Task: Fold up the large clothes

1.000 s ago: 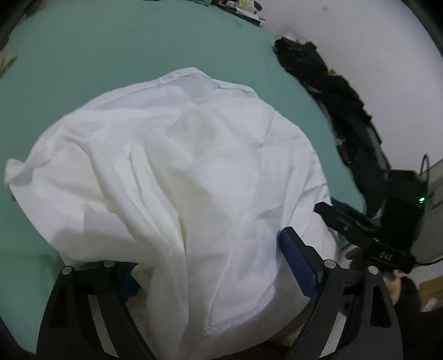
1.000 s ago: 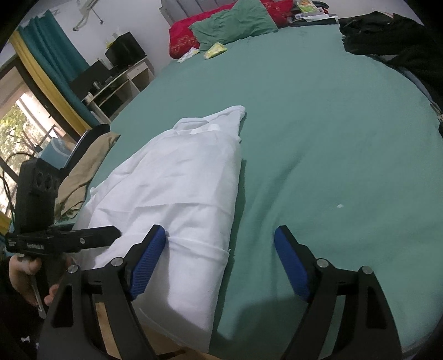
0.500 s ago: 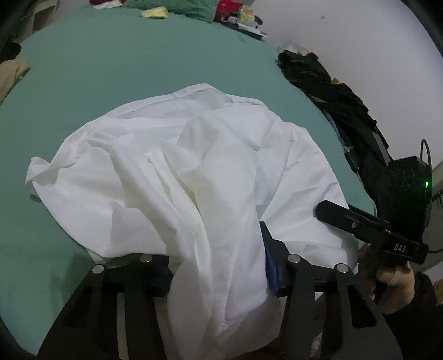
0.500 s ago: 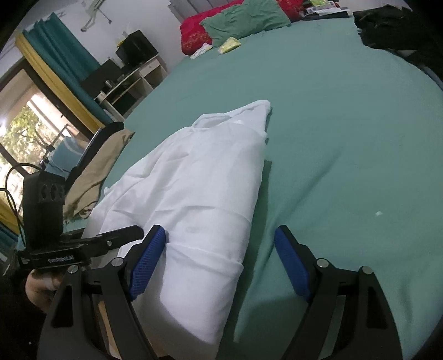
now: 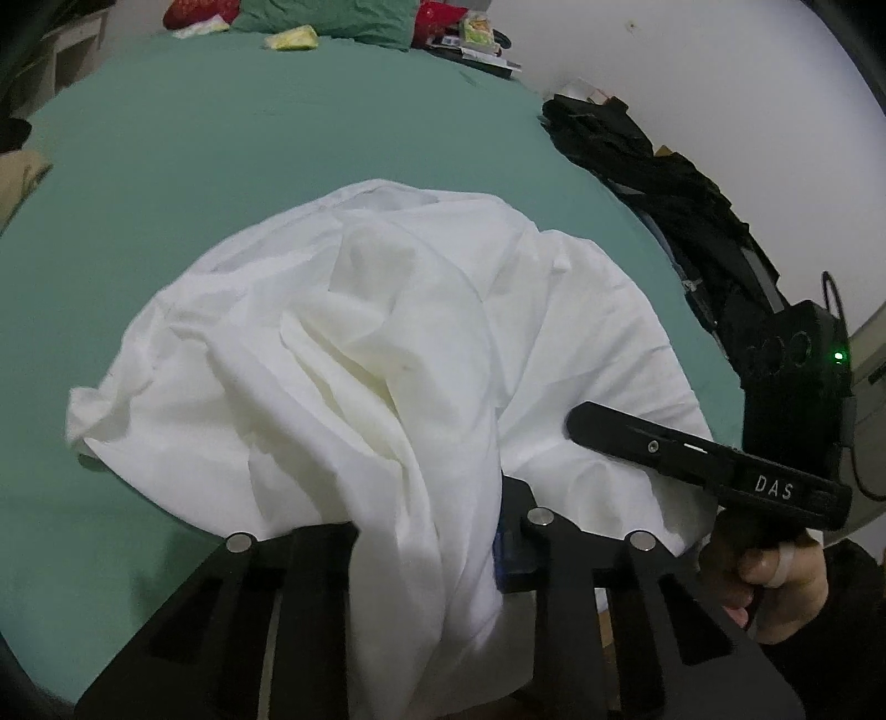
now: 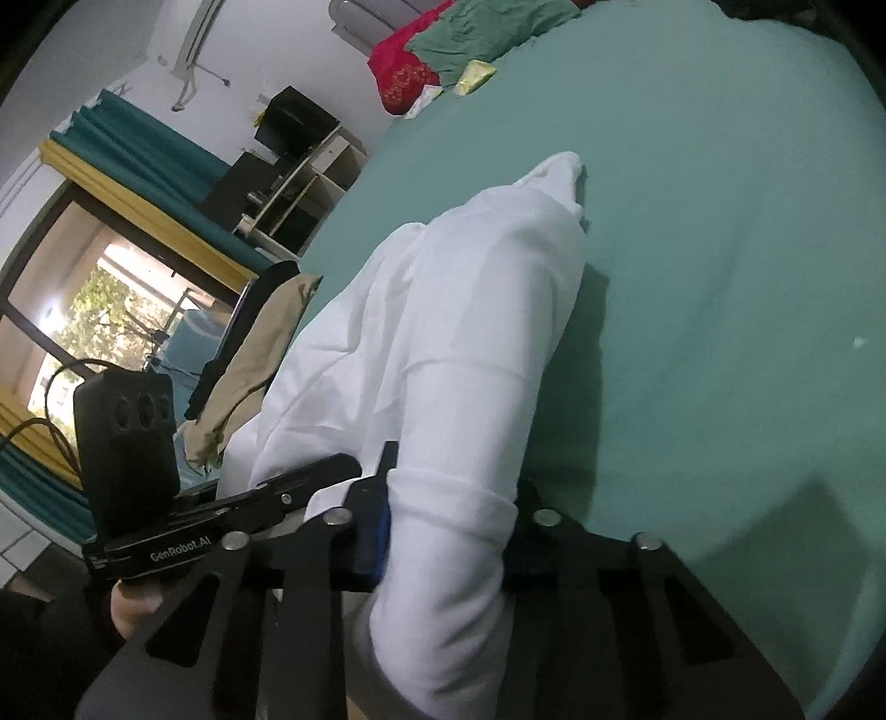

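Green sheeting covered the bed [image 5: 232, 166], which filled most of both views, with a red cushion [image 6: 398, 66] and a green pillow [image 6: 487, 33] at its far end and a heap of black clothing [image 5: 653, 177] along one edge by the white wall. Beyond the opposite edge stood a window [image 6: 105, 299] framed by teal and yellow curtains [image 6: 138, 166], a shelving unit [image 6: 299, 183], and a tan cloth [image 6: 260, 354] draped over something dark beside the bed. On the near part of the bed lay the white garment [image 5: 387, 354], rumpled and bunched into ridges, its far end resting flat on the sheet and its near end gathered up toward both cameras. The left gripper [image 5: 426, 543] had its fingers closed on a thick fold of that fabric, which spilled down between them and hid the left pad. The right gripper [image 6: 448, 531] likewise had its fingers pressed in on a hemmed roll of the same garment, the blue pad [image 6: 376, 531] touching the cloth on one side. In the left wrist view the right gripper appeared just beside the cloth's edge, held by the person's hand [image 5: 769, 570]; in the right wrist view the left gripper sat close against the garment's other side.
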The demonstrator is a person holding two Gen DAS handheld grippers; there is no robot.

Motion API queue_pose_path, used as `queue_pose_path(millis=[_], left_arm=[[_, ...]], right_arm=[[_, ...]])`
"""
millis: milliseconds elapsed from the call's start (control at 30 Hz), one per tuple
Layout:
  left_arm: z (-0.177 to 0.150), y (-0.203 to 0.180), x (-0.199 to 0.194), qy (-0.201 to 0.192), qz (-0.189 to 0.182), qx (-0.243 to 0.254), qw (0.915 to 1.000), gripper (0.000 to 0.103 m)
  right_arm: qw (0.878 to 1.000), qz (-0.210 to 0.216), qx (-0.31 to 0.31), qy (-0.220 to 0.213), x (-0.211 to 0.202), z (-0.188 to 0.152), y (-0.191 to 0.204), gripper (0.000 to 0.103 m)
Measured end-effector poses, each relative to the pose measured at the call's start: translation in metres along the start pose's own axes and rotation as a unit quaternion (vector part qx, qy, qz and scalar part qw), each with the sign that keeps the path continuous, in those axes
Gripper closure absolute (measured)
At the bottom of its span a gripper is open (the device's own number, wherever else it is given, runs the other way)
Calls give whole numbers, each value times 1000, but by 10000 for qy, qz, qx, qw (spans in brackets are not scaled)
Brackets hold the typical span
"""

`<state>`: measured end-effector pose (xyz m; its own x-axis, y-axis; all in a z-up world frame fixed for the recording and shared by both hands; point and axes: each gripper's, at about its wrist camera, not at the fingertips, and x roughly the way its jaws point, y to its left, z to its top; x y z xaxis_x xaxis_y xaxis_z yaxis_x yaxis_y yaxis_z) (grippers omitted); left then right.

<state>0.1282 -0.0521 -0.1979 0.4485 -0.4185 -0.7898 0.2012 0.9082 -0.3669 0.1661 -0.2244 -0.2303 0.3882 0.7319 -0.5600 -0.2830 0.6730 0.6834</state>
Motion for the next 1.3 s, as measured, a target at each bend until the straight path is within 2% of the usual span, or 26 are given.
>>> queue_pose_path(millis=[200, 367, 633, 867, 1033, 1200, 1300], left_arm=[[7, -13, -18, -104, -21, 69, 9999, 80], [15, -17, -46, -357, -70, 138, 9992, 80], [35, 9, -91, -909, -147, 51, 9957, 80], [72, 72, -127, -1306, -5, -46, 9914, 80], [112, 121, -148, -1390, 371, 126, 9895, 80], [142, 164, -148, -1393, 821, 248, 9865, 80], [155, 197, -140, -1327, 768, 53, 9882, 80]], right_arm=[[9979, -270, -487, -337, -19, 0, 34, 85], [9944, -338, -782, -630, -35, 6, 64, 85], [9901, -230, -1110, -828, -24, 31, 100, 85], [9842, -58, -1478, -971, 31, 72, 147, 85], [9834, 117, -1439, -1101, 82, 99, 168, 85], [9836, 177, -1446, -1063, 129, 116, 183, 85], [9852, 210, -1386, -985, 161, 126, 181, 85]])
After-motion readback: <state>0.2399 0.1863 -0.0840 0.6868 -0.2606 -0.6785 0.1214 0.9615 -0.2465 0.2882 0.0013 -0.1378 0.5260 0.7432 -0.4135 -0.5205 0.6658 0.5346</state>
